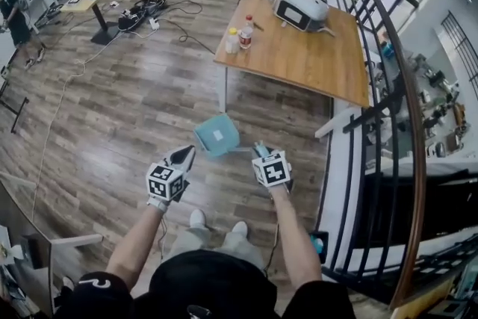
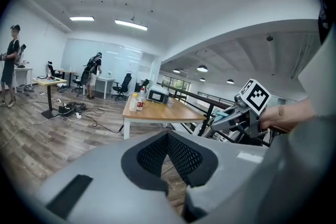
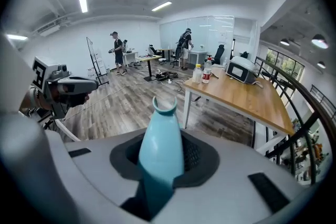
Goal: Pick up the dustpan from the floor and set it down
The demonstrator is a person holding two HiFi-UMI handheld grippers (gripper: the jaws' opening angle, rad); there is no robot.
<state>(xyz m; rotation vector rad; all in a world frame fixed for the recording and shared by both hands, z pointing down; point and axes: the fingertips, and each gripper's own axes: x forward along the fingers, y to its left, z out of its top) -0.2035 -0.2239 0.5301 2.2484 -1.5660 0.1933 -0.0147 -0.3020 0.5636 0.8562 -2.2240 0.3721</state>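
The step in hand looked like the carry. The teal plastic dustpan (image 1: 216, 135) hung from the right claw (image 1: 261, 151) and seemed clear of the wood-plank floor (image 1: 127, 108), with its square pan showing just to that claw's left in the head view. To do this part well, the grip on the handle should have stayed firm and the wrist steady, since the pan sat off to one side and could swing or twist in the pads. Lowering it slowly, with the pan's flat base level before letting go, would have suited either the floor or the light wooden worktop (image 1: 314, 63) ahead, where bottles and a white appliance took up the far end.

The right claw (image 3: 164, 136) was narrowly set and clamped on the dustpan's teal handle (image 3: 163, 149), whose notched end stuck out past the jaws. The left claw (image 2: 168, 136) had its black ribbed tips together with nothing between them, and it hovered near the pan without touching it.
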